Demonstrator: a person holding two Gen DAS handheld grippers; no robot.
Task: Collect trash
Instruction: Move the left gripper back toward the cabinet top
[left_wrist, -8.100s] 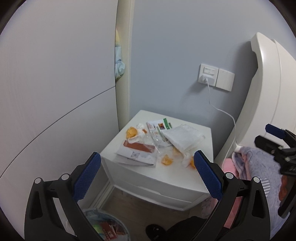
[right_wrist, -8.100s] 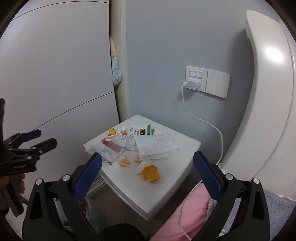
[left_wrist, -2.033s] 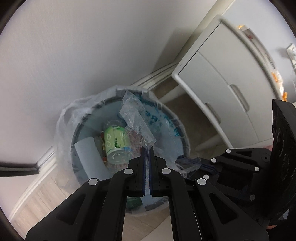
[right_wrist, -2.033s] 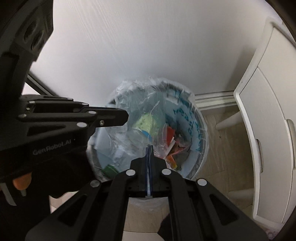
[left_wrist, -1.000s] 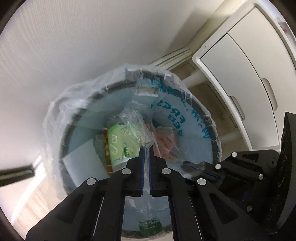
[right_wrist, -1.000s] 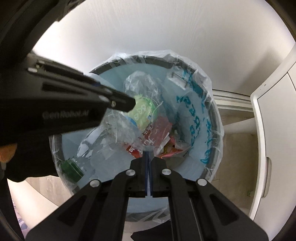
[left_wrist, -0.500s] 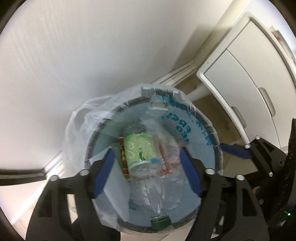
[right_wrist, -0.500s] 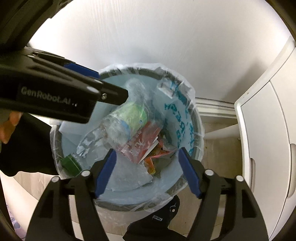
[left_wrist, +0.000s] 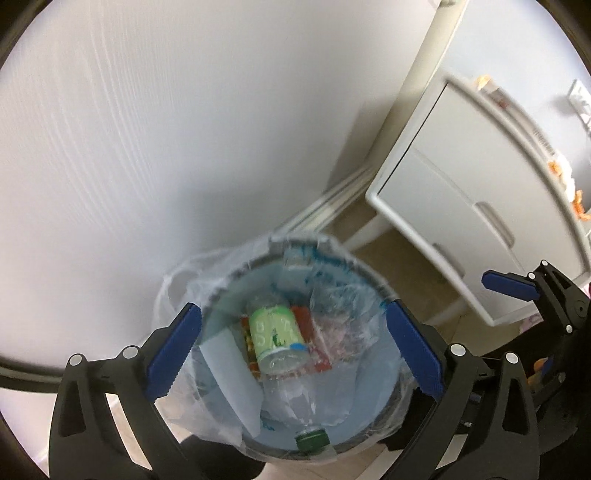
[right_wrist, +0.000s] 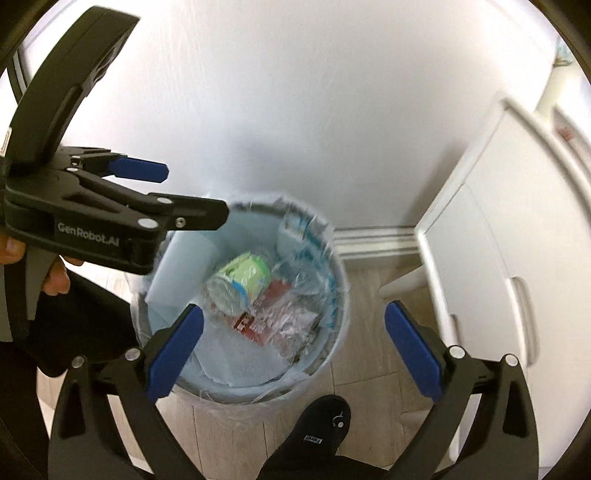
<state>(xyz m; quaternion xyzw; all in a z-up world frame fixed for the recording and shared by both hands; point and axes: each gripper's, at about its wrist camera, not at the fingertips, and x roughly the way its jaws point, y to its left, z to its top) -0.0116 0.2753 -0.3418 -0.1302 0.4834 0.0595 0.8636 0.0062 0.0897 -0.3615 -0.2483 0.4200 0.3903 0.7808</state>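
Blue pads on both my grippers are about as far apart as they go and still spreading, with nothing pinched between either pair. Using the trash bin (left_wrist: 373, 284) as my landmark: the left gripper (left_wrist: 293, 350) hangs right above its mouth, and the right gripper (right_wrist: 293, 345) sits over its near rim, neither one touching the bin or the clear liner bag (left_wrist: 177, 280) draped over the edge. Down inside the bin I can see a clear plastic bottle with a green label (left_wrist: 275, 334), its green cap (left_wrist: 312, 439) toward the near side, crumpled clear plastic wrap (right_wrist: 291, 321) beside it, a red wrapper (right_wrist: 275, 291) underneath and a white sheet (left_wrist: 229, 365) leaning on the wall. Right of the bin stands the white nightstand (left_wrist: 461, 206), with orange peel bits (left_wrist: 557, 170) on top.
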